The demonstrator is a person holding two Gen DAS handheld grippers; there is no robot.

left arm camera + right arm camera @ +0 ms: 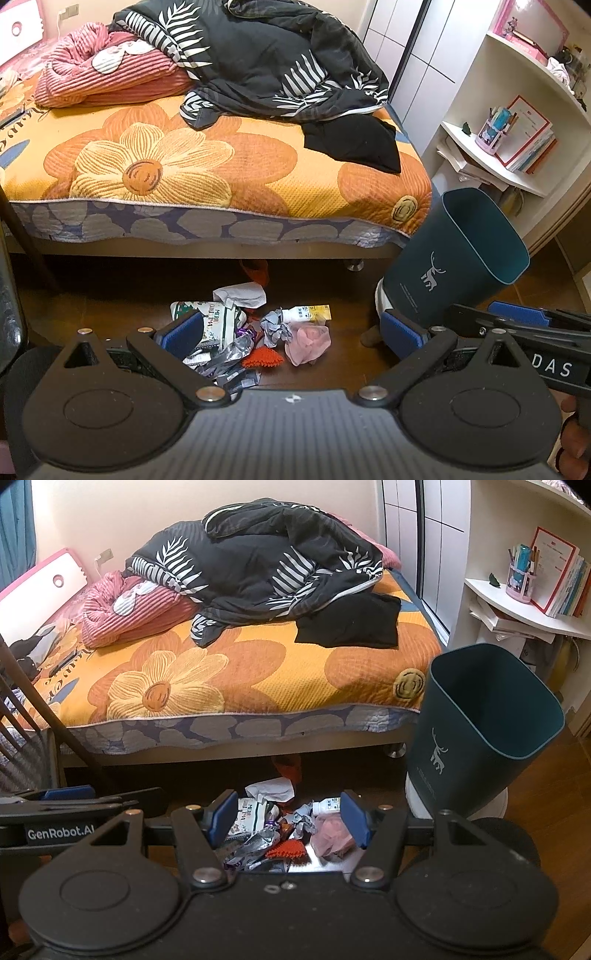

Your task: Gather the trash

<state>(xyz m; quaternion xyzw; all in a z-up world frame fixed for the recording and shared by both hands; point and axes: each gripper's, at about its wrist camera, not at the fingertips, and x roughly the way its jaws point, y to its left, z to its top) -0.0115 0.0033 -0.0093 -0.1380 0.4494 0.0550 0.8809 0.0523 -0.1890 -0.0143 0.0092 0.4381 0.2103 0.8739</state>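
A heap of trash [255, 332] [284, 830] lies on the dark wooden floor before the bed: a white crumpled paper [242, 294], a printed wrapper [218, 319], a small white bottle [304, 314] [327, 805], silver foil [255, 845], a pink bag [308, 341] [330, 836] and an orange scrap [263, 358]. A dark teal bin [458, 254] [484, 723] with a deer logo stands to the right of the heap. My left gripper [291, 332] is open above the heap, holding nothing. My right gripper [290, 819] is open too, its blue pads either side of the heap.
A bed [207, 166] with an orange flower cover, a dark quilt [266, 55] and black cloth [354, 142] fills the back. White shelves [517, 155] with books stand behind the bin. A chair back [26, 709] is at the left. Something orange [255, 269] lies under the bed.
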